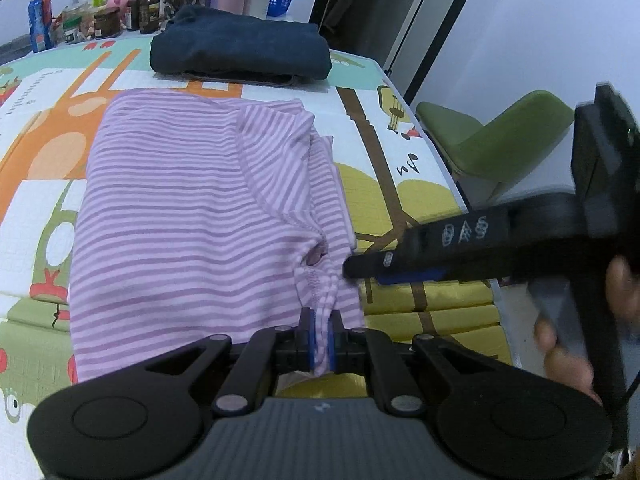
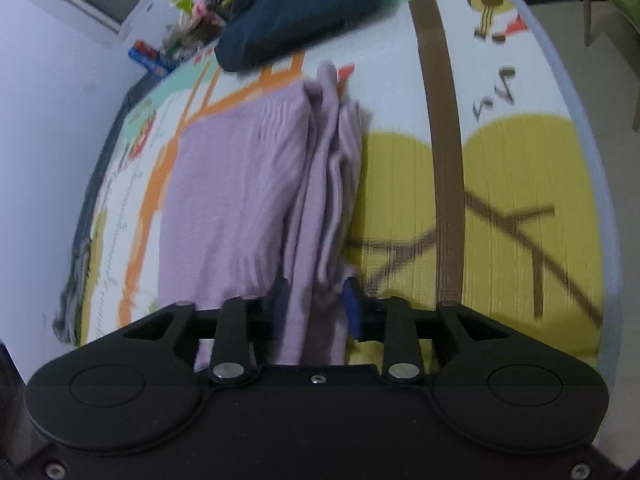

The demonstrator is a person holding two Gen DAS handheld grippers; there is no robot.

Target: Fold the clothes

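Note:
A purple-and-white striped shirt lies partly folded on the patterned play mat. My left gripper is shut on the shirt's near edge, by a stitched hem. My right gripper comes in from the right in the left wrist view, its tip at the same bunched corner. In the right wrist view the shirt looks blurred, and my right gripper has its fingers a little apart, closed around a thick fold of the shirt's right edge.
A folded dark blue garment lies at the far side of the mat, also in the right wrist view. Jars and bottles stand behind it. A green chair stands off the mat's right edge.

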